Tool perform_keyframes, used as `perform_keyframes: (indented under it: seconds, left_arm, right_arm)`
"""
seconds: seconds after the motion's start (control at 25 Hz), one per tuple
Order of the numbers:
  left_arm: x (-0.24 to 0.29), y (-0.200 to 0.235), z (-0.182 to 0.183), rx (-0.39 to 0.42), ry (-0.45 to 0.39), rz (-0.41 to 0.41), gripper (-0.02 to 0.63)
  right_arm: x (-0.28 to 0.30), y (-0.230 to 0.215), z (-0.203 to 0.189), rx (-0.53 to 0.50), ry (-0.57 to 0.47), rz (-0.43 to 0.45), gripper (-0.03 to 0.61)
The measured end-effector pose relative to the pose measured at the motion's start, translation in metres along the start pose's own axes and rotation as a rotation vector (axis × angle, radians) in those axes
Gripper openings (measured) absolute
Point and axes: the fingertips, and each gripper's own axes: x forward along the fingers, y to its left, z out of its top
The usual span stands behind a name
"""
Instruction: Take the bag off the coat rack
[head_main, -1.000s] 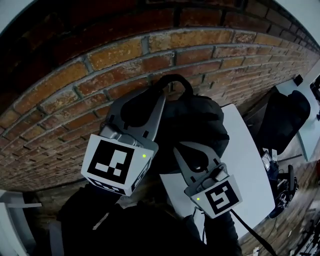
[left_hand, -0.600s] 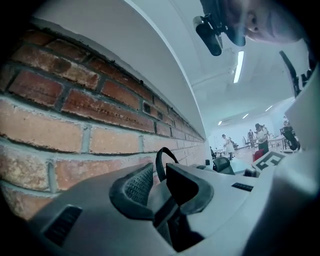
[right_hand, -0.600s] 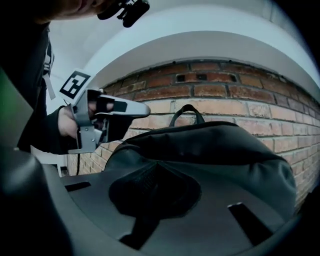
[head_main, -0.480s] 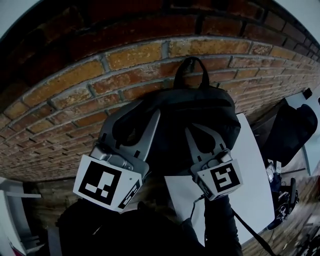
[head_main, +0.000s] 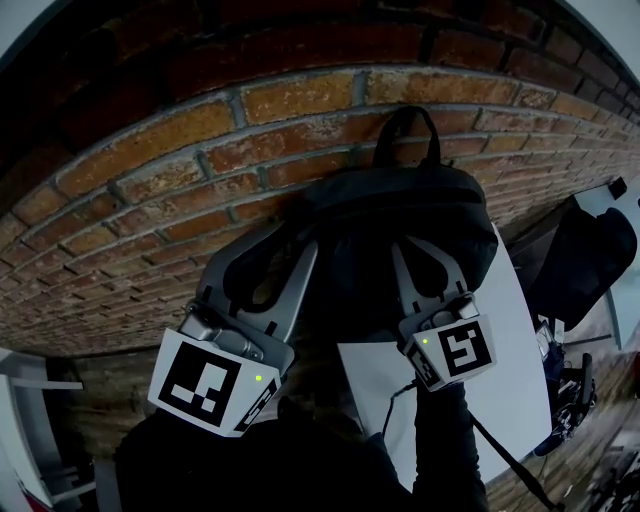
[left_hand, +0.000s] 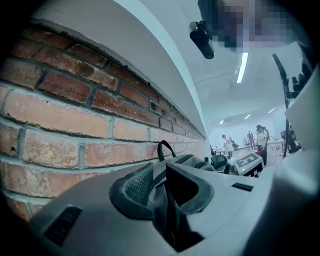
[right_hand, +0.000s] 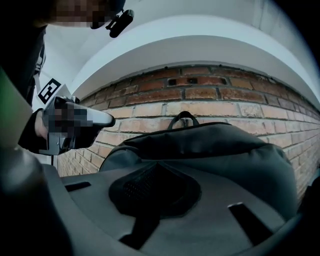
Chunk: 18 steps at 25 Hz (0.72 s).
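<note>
**Both your grippers are clamped on the bag at the brick wall**

The bag (head_main: 395, 215), dark and rounded, lies flat against the brick wall (head_main: 180, 150). Its loop handle (head_main: 405, 135) stands upright at the top, touching the bricks. What the loop hangs on can't be made out.

Your left gripper (left_hand: 159, 187) sits on the side of the bag away from the wall, at its lower left edge. Its jaws are drawn almost together, and a fold of grey bag fabric is pinched between the ribbed pads (left_hand: 137, 185). The fabric runs on down the gap between the two fingers.

Your right gripper (right_hand: 152, 189) is also on the side away from the wall, under the bag's lower middle. Its pads are pressed together, and a narrow dark strip of the bag runs down from between them. The bulk of the bag rises just past the tips, between the gripper and the wall.

A white table (head_main: 505, 380) stands near the foot of the wall, below your right gripper.
</note>
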Motion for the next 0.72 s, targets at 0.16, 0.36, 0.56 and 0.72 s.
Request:
perform_keyframes:
  seconds: [0.16, 0.36, 0.56, 0.72]
  left_arm:
    - [-0.007, -0.005, -0.003, -0.008, 0.002, -0.014, 0.074]
    - [-0.015, -0.015, -0.007, -0.010, 0.006, -0.039, 0.074]
    - [-0.025, -0.025, -0.014, -0.024, 0.013, -0.068, 0.074]
    - [-0.034, -0.029, -0.015, -0.030, 0.008, -0.086, 0.074]
  right_arm:
    - [-0.016, 0.009, 0.003, -0.017, -0.012, 0.002, 0.008]
    - [-0.043, 0.014, -0.001, 0.020, -0.012, -0.051, 0.008]
    - [-0.060, 0.028, -0.003, 0.017, -0.015, -0.064, 0.008]
    - [-0.075, 0.037, -0.007, 0.034, -0.004, -0.090, 0.008]
